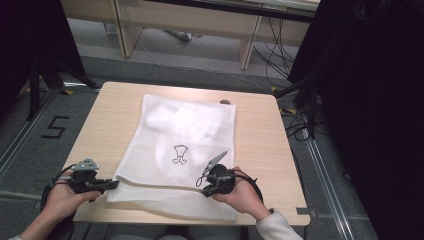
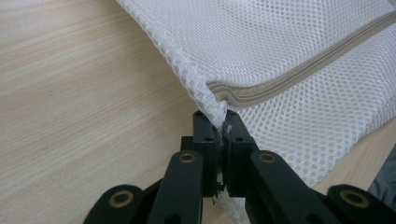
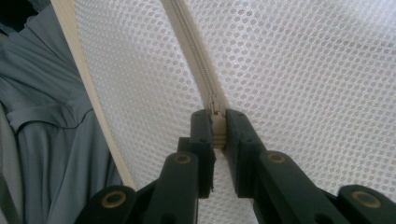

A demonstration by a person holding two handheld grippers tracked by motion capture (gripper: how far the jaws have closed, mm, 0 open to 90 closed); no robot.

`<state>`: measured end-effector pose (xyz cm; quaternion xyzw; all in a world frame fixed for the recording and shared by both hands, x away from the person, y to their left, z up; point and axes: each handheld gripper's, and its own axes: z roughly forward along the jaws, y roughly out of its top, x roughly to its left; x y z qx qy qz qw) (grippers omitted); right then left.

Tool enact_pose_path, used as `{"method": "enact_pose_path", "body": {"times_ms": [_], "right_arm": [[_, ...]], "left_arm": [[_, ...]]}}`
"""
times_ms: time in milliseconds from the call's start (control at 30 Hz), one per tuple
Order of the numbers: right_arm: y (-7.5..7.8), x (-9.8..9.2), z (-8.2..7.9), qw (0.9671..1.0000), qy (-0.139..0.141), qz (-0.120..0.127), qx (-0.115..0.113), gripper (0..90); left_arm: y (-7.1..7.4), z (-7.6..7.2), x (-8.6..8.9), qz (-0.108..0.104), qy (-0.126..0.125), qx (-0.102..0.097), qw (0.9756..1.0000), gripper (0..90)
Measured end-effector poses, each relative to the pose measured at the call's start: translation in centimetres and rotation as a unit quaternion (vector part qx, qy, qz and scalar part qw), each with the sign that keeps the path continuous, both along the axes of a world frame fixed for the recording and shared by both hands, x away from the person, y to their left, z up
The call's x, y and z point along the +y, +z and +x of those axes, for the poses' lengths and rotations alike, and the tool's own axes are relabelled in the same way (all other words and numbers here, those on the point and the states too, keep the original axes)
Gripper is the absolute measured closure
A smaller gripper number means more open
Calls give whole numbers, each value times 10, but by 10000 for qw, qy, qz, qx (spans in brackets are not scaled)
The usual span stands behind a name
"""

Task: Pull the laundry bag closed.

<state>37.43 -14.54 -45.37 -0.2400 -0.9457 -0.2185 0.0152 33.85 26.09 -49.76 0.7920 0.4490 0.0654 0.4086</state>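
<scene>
Mesh bag [image 1: 185, 145] lies flat mid-table [image 1: 260, 150], white garment inside, zip edge toward us. We judge step as zipping: left gripper [image 2: 217, 122] clamped on bag's near-left corner [image 2: 212, 105] at zip end, anchoring it; right gripper [image 3: 217, 122] pinches zip pull [image 3: 218, 128] farther right along near edge. Next move, we judge: draw pull along zip [image 3: 196, 51] while left keeps mesh taut, grip firm on small pull.

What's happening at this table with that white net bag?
A person at a wooden table works on a white mesh laundry bag with two hand-held grippers. The left gripper pinches the bag's corner by the end of the zipper. The right gripper is clamped on the zipper pull, along the bag's near edge.
</scene>
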Motion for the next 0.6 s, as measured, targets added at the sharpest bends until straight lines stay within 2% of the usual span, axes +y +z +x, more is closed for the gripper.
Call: {"method": "enact_pose_path", "body": {"times_ms": [600], "right_arm": [[0, -6, 0, 10000, -55, -9, 27, 824]], "left_arm": [[0, 0, 0, -10, 0, 11, 10000, 855]]}}
